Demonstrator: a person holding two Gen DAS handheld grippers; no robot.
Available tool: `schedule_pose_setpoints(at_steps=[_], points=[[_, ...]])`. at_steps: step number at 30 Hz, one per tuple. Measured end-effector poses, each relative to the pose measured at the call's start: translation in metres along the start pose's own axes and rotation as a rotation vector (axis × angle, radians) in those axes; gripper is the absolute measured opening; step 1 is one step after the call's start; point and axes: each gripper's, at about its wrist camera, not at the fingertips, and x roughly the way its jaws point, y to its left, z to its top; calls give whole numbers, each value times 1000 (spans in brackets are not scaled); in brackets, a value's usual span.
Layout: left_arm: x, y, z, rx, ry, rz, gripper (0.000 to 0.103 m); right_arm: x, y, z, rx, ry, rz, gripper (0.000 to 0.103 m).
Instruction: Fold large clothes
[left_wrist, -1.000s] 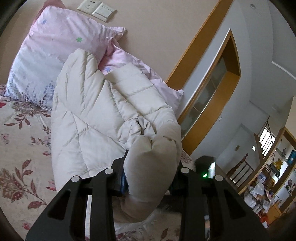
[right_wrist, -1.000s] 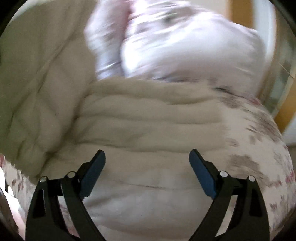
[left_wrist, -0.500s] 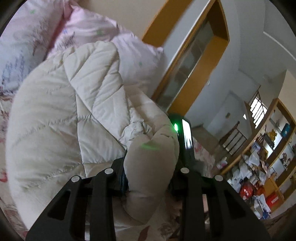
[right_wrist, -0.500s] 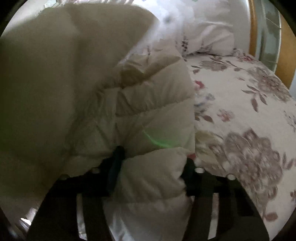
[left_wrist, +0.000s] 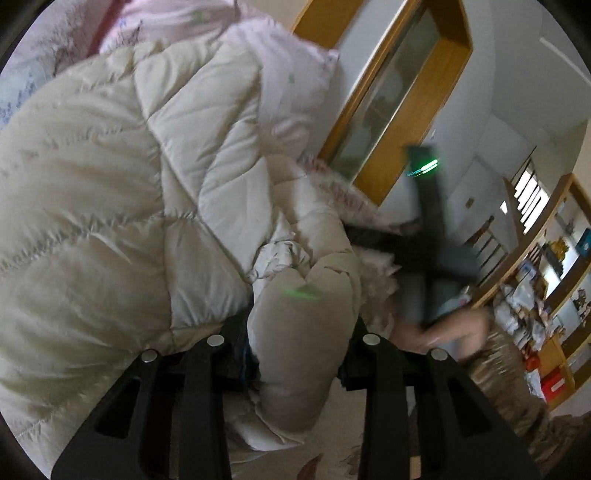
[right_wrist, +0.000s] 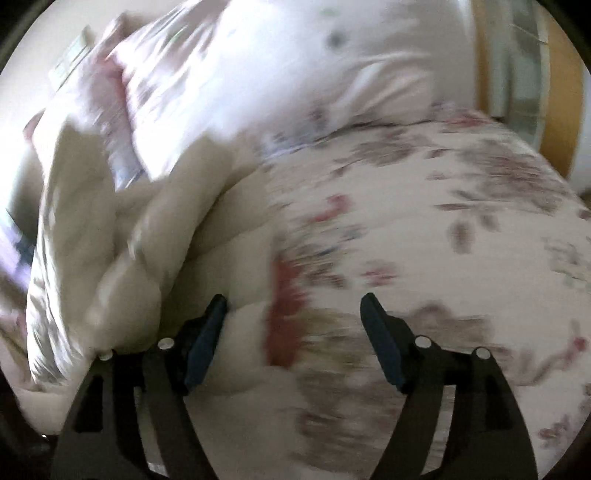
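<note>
Cream quilted coat (left_wrist: 110, 206), light, soft and puffy: left tongs (left_wrist: 299, 354) pinch a thick fold; right tongs (right_wrist: 291, 339), just opened, hold nothing

The left gripper (left_wrist: 301, 354) is clamped on a puffy fold of the cream quilted coat (left_wrist: 110, 192), which bulges up between its black fingers. The coat's bulk spreads left over the floral bedspread (left_wrist: 343, 461); pink pillows (left_wrist: 291, 74) lie beyond it.

Floral bed (right_wrist: 424, 229); wood-framed door (left_wrist: 402, 85); cluttered shelves (left_wrist: 546, 295).
</note>
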Motion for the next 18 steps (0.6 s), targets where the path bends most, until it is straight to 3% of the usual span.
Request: schedule_pose_setpoints(at_steps=[2, 5, 9, 16, 18], points=[[9, -2, -1, 12, 34, 24, 36, -15, -14, 11, 43, -46, 1, 74], [18, -4, -1, 29, 60, 45, 36, -43, -13, 30, 100, -105, 182, 74], [23, -3, 0, 46, 77, 60, 37, -43, 19, 46, 74, -55, 394, 74], [26, -8, -1, 69, 87, 80, 38, -7, 66, 54, 37, 68, 446, 74], [26, -9, 0, 71, 89, 81, 38, -7, 69, 55, 42, 64, 454, 68]])
